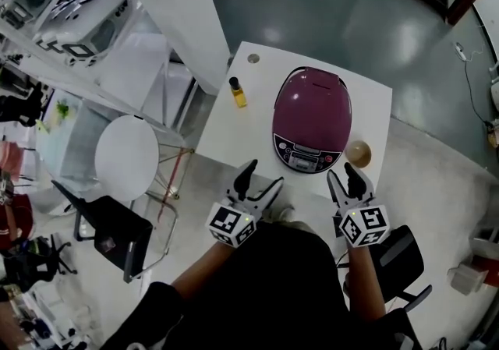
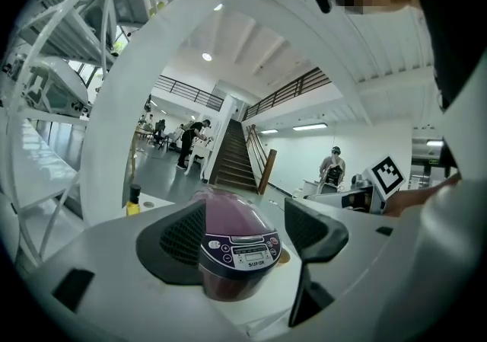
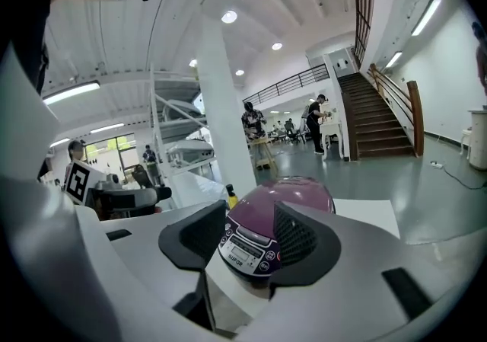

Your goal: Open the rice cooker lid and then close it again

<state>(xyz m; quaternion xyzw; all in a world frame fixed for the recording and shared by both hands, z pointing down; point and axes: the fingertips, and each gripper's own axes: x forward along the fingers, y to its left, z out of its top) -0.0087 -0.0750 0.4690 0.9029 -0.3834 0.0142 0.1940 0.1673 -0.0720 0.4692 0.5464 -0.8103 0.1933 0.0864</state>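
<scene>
**Rice cooker, lid shut; both grippers staged at the near edge**

Item one: rice cooker (image 1: 312, 118), purple, lid down, standing toward the tabletop's (image 1: 234, 142) near right edge with its control panel facing me.
Item two: left gripper (image 1: 261, 177), jaws wide, nothing between them.
Item three: right gripper (image 1: 343, 175), jaws apart, likewise empty.
I hold both at the near edge, aimed at the cooker's front. I judge this sets up a reach for the lid release.
Also present: yellow bottle (image 1: 237, 93) by the left edge; tan bowl (image 1: 359, 153) at the right edge.
</scene>
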